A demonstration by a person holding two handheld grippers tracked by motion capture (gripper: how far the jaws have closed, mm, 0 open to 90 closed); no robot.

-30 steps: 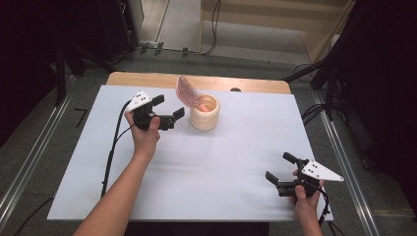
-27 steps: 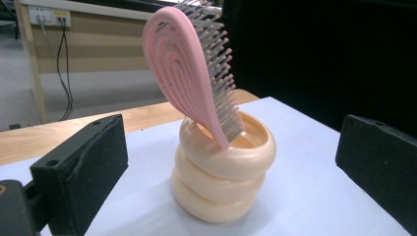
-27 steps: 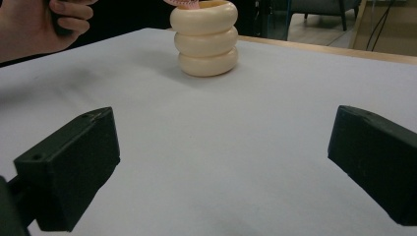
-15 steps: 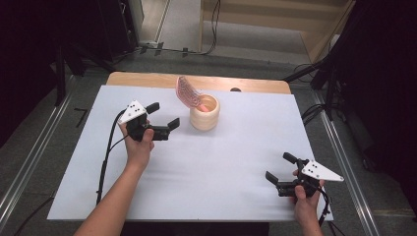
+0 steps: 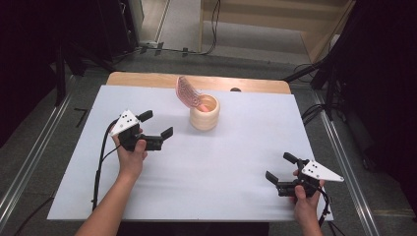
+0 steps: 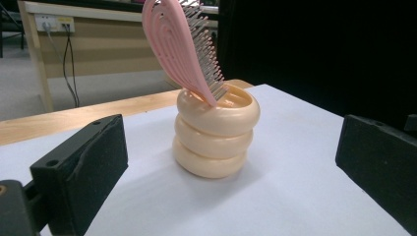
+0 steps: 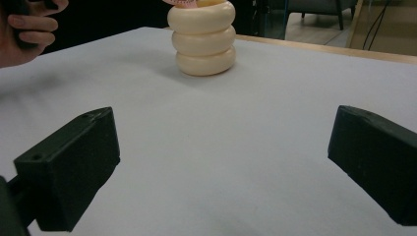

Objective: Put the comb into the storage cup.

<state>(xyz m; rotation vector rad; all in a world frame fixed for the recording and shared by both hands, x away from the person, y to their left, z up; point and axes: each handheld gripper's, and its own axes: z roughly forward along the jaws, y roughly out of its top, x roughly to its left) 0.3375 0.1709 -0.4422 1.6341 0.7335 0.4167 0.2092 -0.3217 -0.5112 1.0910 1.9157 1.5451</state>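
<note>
Backing off from the cream ringed holder, the left gripper now sits well to its left, jaws spread and empty; the pink brush stands handle-down inside the holder, leaning on its rim; placing looks done, with only withdrawal left; the right gripper waits released, well apart from the holder toward the person's side.

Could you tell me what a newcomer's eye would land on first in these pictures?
Most likely the pink hairbrush, standing tilted with its handle down in a cream ringed holder toward the far side of the white table. Next, the left gripper, open beside the holder.
</note>
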